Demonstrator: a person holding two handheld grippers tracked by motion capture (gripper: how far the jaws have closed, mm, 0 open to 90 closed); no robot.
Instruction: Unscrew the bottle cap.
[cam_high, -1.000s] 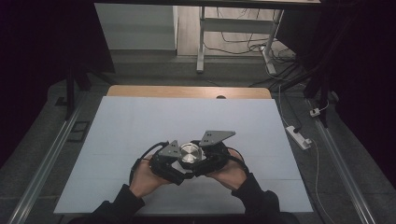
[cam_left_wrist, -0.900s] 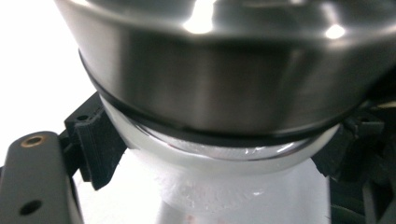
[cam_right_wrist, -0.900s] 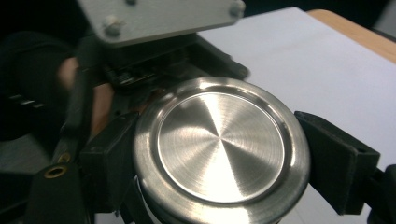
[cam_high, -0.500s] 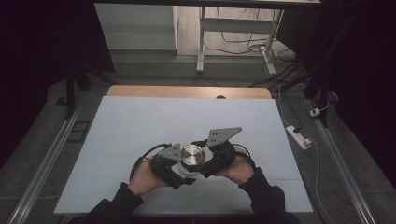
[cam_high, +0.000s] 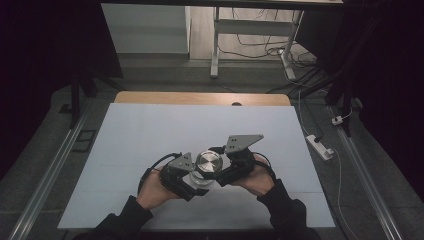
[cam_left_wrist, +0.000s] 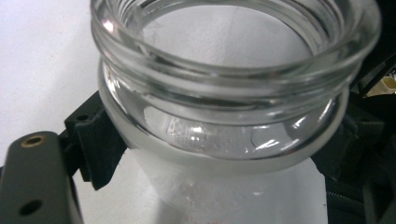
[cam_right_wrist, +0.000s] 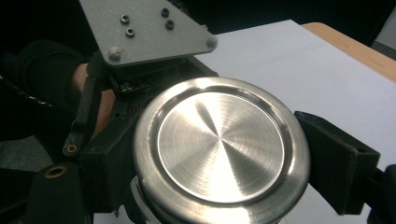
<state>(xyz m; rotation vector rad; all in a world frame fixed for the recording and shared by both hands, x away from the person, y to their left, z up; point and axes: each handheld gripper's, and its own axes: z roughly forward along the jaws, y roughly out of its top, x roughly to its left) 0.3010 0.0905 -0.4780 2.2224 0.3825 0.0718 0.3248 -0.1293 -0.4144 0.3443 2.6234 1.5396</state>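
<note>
Covering most of a wooden-edged table, the white surface (cam_high: 150, 140) lay bare around the jar, and its tan far edge showed beyond the sheet. Past that edge, further from the jar, stood a white table frame (cam_high: 216, 45) on a grey floor with loose cables, and a white power strip (cam_high: 319, 146) lay on the floor off the surface's right side. The rest of the room was dark.

Both dark-sleeved forearms came in from the near side and met at the jar, near the front of the surface. The left hand (cam_high: 152, 190) held the left gripper (cam_high: 192, 181) low against the jar's body. In the left gripper view its black jaws were clamped on the glass jar (cam_left_wrist: 224, 116), one pad on each side just below the shoulder. The right hand (cam_high: 255, 177) held the right gripper (cam_high: 215, 167) higher, its grey three-cornered plate (cam_high: 242, 142) tilted up beyond the jar. In the right gripper view its jaws pressed against opposite sides of the metal lid (cam_right_wrist: 219, 149).

The jar was clear glass with a threaded neck, and its mouth looked open in the left gripper view, with nothing visible inside. The lid was round, brushed silver with a raised rim and a bright sheen. Whether it sat on the jar's threads or just above them could not be told.
</note>
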